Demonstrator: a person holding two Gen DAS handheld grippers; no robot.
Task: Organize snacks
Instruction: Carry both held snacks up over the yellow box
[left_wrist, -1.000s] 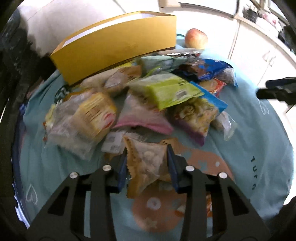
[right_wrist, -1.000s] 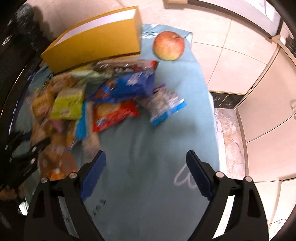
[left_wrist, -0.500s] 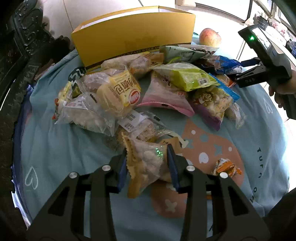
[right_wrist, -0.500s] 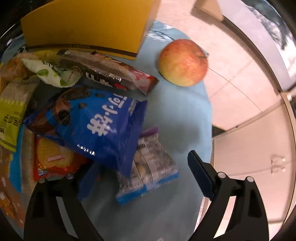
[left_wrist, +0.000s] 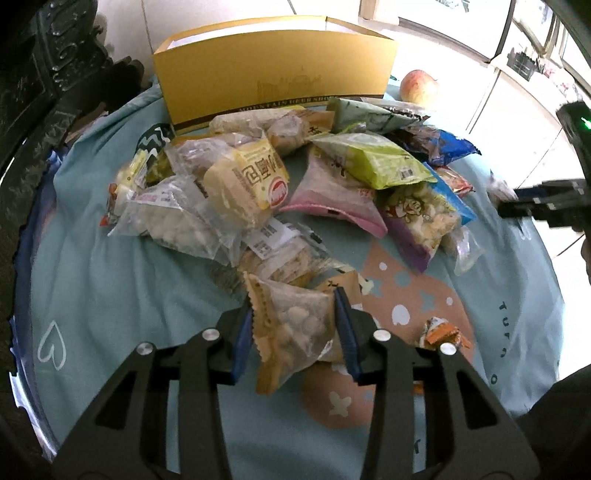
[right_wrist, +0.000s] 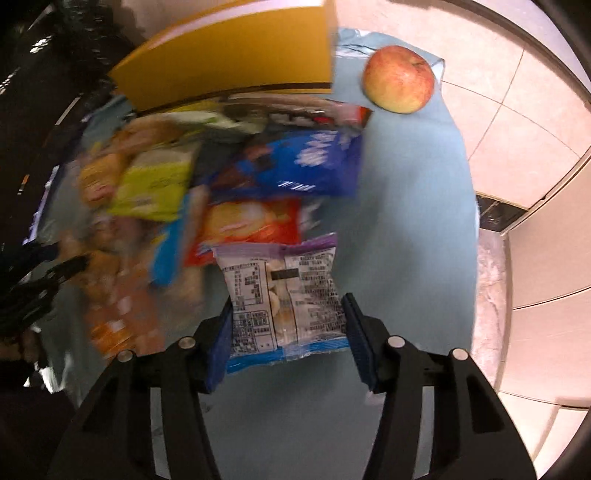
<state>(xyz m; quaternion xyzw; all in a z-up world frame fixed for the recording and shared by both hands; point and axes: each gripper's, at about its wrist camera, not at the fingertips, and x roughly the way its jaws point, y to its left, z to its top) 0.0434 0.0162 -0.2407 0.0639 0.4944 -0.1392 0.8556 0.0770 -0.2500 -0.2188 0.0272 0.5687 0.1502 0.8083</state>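
Observation:
A heap of snack packets lies on a teal cloth in front of an open yellow box. My left gripper is shut on a clear brown-edged packet of pale round snacks, held above the cloth. My right gripper is shut on a clear packet with purple top and blue bottom edges, lifted at the right side of the heap. The right gripper also shows at the right edge of the left wrist view.
A red-yellow apple sits on the cloth right of the box. A small orange wrapper lies alone near the front. Dark carved furniture stands to the left. Pale tiled floor and white cabinets lie beyond the table's right edge.
My right gripper closed on the purple-and-blue packet and lifted it back from the heap. My left gripper kept its packet and rose, pulling back a little.

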